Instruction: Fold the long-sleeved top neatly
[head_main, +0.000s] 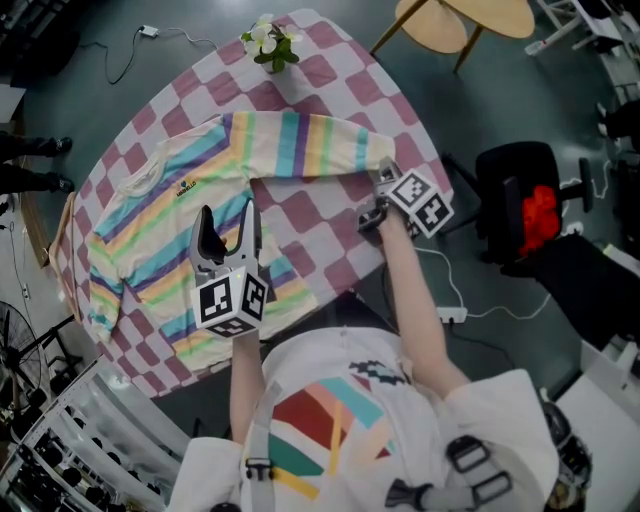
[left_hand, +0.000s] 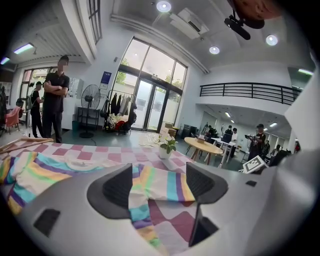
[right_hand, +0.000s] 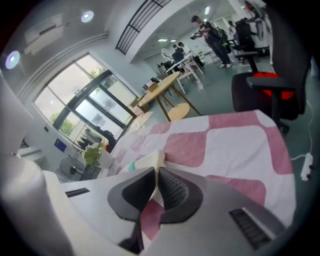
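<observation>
The long-sleeved top (head_main: 190, 200), striped in pastel colours, lies face up and spread flat on the pink-and-white checked tablecloth (head_main: 330, 215). One sleeve stretches toward the table's right edge. My right gripper (head_main: 384, 180) is at that sleeve's end, shut on the cream cuff (right_hand: 148, 161), which is pinched between its pads (right_hand: 170, 185). My left gripper (head_main: 228, 216) hovers over the top's body near the armpit, jaws open with nothing between them. In the left gripper view the striped sleeve (left_hand: 160, 182) shows between the open fingers (left_hand: 120, 187). The other sleeve hangs toward the left table edge.
A small vase of white flowers (head_main: 272, 45) stands on the far side of the table. A round wooden table (head_main: 470, 20) and a black chair (head_main: 525, 205) holding something red stand to the right. People (left_hand: 54, 97) stand beyond the table.
</observation>
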